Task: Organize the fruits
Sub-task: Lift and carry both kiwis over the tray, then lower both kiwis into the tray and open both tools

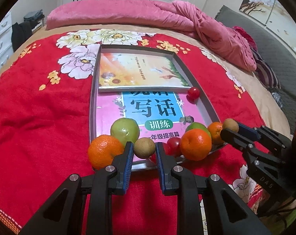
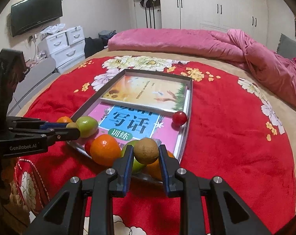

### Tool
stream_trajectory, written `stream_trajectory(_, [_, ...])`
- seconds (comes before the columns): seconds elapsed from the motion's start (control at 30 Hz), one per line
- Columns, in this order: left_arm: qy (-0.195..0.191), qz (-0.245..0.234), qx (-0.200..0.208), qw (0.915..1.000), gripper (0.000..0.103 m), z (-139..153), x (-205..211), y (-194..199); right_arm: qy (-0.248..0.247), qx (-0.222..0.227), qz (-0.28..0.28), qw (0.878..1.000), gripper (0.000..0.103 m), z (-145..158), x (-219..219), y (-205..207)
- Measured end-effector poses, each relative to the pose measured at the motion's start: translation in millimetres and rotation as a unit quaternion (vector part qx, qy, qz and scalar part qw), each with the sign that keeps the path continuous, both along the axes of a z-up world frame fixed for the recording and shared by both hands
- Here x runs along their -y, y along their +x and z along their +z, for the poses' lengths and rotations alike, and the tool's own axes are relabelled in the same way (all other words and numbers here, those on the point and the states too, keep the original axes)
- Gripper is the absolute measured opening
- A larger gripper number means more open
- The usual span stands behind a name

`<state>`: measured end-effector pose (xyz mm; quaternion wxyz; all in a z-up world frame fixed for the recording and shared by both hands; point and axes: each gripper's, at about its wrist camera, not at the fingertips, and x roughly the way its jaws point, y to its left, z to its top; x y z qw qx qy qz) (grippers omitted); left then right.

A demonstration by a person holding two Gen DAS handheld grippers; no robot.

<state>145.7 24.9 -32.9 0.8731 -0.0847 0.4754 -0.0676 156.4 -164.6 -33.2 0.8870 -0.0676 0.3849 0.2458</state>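
A brown kiwi-like fruit (image 1: 144,148) is clamped between the blue pads of the left gripper (image 1: 144,152), at the near edge of a shallow metal tray (image 1: 205,98) that is laid on a red flowered blanket (image 1: 40,107). A second brown fruit (image 2: 146,151) is pinched in the same way by the right gripper (image 2: 145,154), above the tray's near right corner; the jaws of both grippers are drawn narrow onto the fruit.

The tray is lined with two books: a pink and blue workbook (image 1: 153,109) toward the near end and a yellow flowered book (image 1: 136,70) at the far end. A small red tomato (image 1: 193,93) is seen alone by the tray's right wall, beside the edge of the yellow book.

The other fruit is gathered along the near rim. An orange (image 1: 104,150) is seen at the near left corner, touching a green fruit (image 1: 125,131) behind it. To the right of the left gripper, another red tomato (image 1: 173,145) is partly hidden by a second orange (image 1: 195,144), with a second green fruit (image 1: 196,127) and a third orange (image 1: 216,132) behind it.

A pink quilt (image 1: 128,17) is bunched along the far side of the bed
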Motion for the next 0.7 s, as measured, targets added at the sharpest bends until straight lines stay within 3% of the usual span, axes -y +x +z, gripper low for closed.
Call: stream_trajectory(0.7, [0.0, -0.002, -0.009, 1.0, 0.023, -9, 4, 3, -0.02, 0.002, 0.012, 1.0, 0.026, -12, -11, -3])
